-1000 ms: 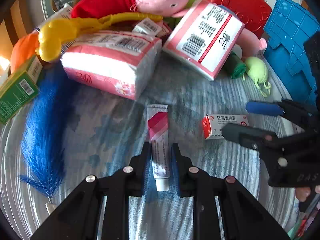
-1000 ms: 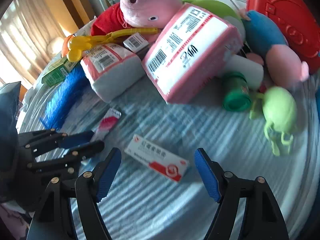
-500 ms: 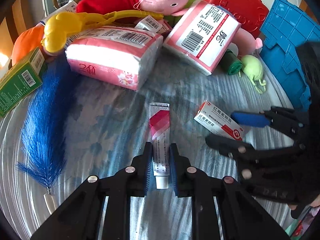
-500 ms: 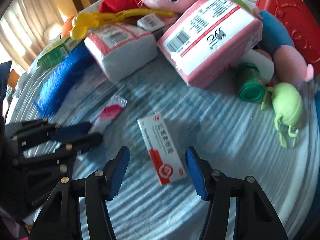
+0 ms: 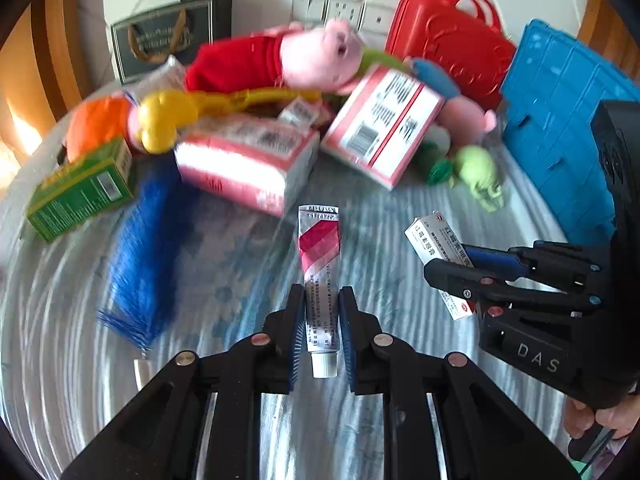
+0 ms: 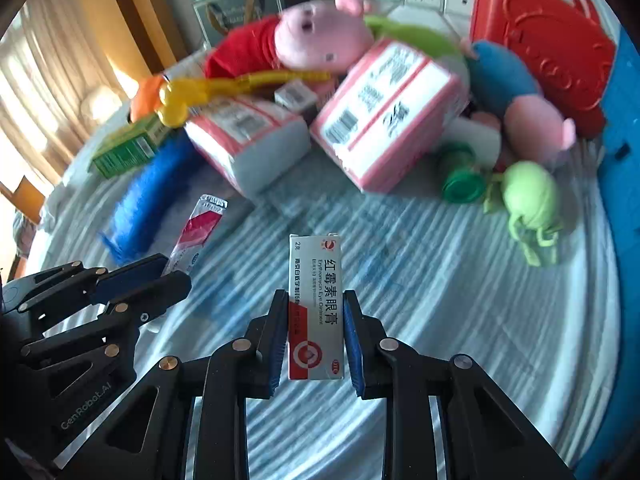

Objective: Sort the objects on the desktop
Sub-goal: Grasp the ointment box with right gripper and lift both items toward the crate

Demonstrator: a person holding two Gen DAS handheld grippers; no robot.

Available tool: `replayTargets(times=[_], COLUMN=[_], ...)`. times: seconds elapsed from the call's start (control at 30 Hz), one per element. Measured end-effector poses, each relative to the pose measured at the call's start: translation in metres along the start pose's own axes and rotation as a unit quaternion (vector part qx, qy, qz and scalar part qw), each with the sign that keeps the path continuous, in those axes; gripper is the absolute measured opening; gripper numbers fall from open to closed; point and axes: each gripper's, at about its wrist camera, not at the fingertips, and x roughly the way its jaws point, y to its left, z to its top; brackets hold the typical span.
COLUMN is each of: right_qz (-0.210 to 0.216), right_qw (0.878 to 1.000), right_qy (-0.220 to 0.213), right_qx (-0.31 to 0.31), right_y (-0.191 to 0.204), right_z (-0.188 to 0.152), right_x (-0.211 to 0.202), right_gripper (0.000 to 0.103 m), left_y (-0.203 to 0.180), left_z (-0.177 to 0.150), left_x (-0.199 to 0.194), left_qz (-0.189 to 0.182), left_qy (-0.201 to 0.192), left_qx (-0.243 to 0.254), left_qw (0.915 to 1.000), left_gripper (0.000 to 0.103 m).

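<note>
My left gripper (image 5: 321, 300) is shut on a white and pink ointment tube (image 5: 319, 264), holding it near its cap end above the striped cloth. The tube also shows in the right wrist view (image 6: 196, 232). My right gripper (image 6: 316, 300) is shut on a white and red ointment box (image 6: 316, 304), which stands upright between the pads. In the left wrist view the box (image 5: 434, 242) sticks out of the right gripper (image 5: 452, 260) to the right of the tube.
Behind lie two pink tissue packs (image 5: 244, 160) (image 5: 384, 120), a pig plush (image 5: 280, 60), a yellow plastic toy (image 5: 192, 108), a green box (image 5: 80, 190), a blue feather (image 5: 148, 240), a green toy (image 5: 478, 172), a red case (image 5: 448, 40) and a blue crate (image 5: 560, 128).
My right gripper has closed on the ointment box and lifted it upright. My left gripper has lifted the tube off the cloth. Both views have risen and tilted up.
</note>
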Motion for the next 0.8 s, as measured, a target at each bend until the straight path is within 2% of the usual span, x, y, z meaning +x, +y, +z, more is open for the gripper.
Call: replayTargets(times=[0.23, 0.4, 0.6, 0.8], right_qz=[-0.019, -0.052, -0.112, -0.161], right_qw=[0.997, 0.990, 0.975, 0.955], right_qy=[-0.079, -0.133, -0.185, -0.240], right_qx=[0.005, 0.013, 0.047, 0.073], right_y=[0.025, 0.035, 0.028, -0.003], right_z=[0.019, 0.032, 0.028, 0.009], right_x=[-0.066, -0.120, -0.194, -0.271], right_gripper=[0.026, 0.026, 0.026, 0.026], left_y=[-0.013, -0.030, -0.064, -0.132], left_z=[0.025, 0.042, 0.059, 0.067], left_x=[-0.068, -0.110, -0.155, -0.195], left_qz=[-0.004, -0.019, -0.053, -0.083], left_qy=[-0.066, -0.113, -0.166, -0.212], left_qx=[0.025, 0.053, 0.091, 0.144], left_qw=[0.9975, 0.9920, 0.9805, 0.9630], left_gripper=[0.017, 0.017, 0.017, 0.017])
